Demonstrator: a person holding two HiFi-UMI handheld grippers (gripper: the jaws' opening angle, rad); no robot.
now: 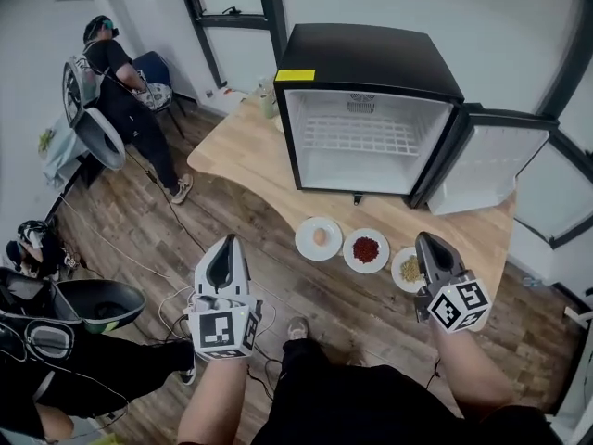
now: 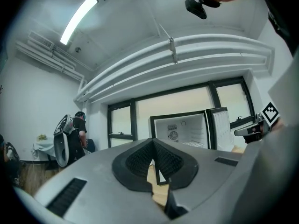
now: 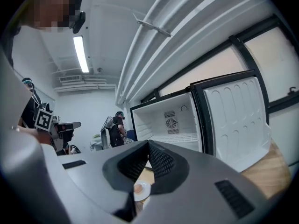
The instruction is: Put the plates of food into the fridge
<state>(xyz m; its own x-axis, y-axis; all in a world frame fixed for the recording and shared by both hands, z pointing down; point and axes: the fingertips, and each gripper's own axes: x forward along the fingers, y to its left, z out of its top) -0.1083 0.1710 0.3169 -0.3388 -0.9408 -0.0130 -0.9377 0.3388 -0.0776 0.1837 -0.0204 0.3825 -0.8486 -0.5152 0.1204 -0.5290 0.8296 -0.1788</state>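
Left claw (image 1: 225,245) lower left, right claw (image 1: 426,242) lower right: both clenched, empty. Three food plates (image 1: 350,253) centre on worktop (image 1: 246,160); mini fridge (image 1: 371,58) open.

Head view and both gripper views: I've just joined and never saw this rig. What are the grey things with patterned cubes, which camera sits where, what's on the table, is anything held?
No robot arm: a person holds a grey tool in each hand, the left gripper and right gripper; the cubes are part of them. The head view looks down from the person's head; each gripper view looks along that tool's own fingers. On the wooden table stands a small fridge, door open. Before it lie three plates: egg plate, red-food plate, and plate of yellowish bits, partly behind the right gripper. Both pairs of fingers are closed, holding nothing.
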